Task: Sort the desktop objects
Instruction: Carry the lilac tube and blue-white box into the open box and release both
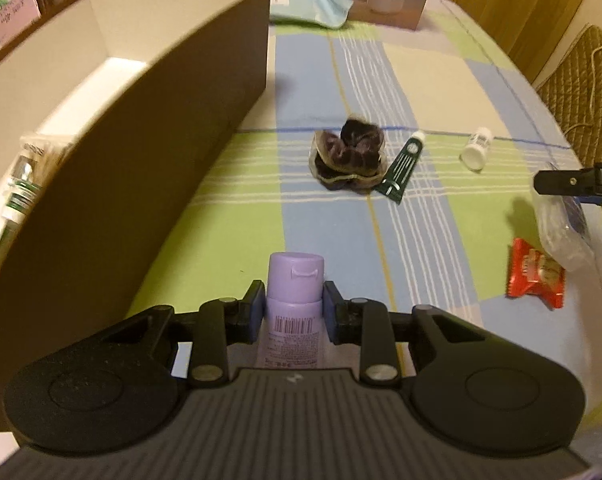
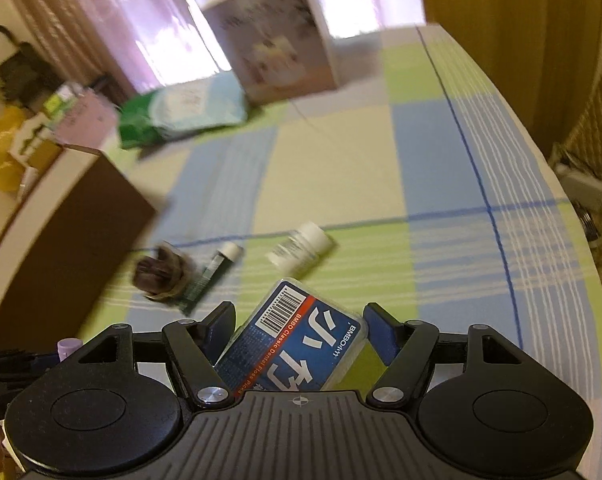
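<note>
A lavender bottle (image 1: 295, 292) sits clenched between the pads of the left gripper (image 1: 295, 308), raised above the checked tablecloth (image 1: 237, 232) just beside the brown box (image 1: 141, 152), where a tube (image 1: 21, 184) already lies inside. The right gripper (image 2: 299, 332) straddles a blue dental-floss case (image 2: 297, 344), its jaws spread with gaps either side, so whether it has any hold is unclear. A dark scrunchie (image 1: 351, 156), green tube (image 1: 403, 168), white bottle (image 1: 477, 148) and red wrapper (image 1: 535, 276) lie out on the cloth. The bottle could clip the box's tall wall going over. The box's near end is cut off; the right view is motion-blurred.
</note>
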A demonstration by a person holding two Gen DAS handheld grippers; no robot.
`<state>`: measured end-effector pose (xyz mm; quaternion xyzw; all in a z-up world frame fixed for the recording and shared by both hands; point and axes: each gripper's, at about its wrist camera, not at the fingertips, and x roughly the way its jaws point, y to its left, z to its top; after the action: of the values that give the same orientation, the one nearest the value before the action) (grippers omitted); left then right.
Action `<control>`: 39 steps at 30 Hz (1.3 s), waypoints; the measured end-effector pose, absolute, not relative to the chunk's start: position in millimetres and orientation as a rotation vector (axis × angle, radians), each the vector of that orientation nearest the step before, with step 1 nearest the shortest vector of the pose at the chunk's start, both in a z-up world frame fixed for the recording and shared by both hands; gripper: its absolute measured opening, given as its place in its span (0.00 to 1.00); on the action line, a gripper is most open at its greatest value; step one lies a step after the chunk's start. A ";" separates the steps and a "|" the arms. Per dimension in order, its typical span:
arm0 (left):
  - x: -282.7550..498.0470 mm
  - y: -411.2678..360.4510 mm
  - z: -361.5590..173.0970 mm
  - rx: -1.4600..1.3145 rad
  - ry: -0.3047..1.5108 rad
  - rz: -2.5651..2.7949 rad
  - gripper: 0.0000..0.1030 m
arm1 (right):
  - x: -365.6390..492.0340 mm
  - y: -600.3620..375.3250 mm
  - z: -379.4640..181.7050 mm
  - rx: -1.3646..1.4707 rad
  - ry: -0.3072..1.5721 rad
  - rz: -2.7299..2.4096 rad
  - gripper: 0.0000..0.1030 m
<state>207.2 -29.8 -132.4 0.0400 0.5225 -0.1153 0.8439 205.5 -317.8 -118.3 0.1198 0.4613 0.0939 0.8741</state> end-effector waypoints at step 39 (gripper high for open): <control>180.4 107.4 21.5 -0.015 0.775 -0.284 0.24 | 216.3 -123.7 -27.6 0.081 0.662 0.635 0.70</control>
<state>180.4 107.4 21.5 -0.0071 0.3767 -0.1382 0.9159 216.3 -123.7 -27.6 0.0393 0.3193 0.3066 0.8958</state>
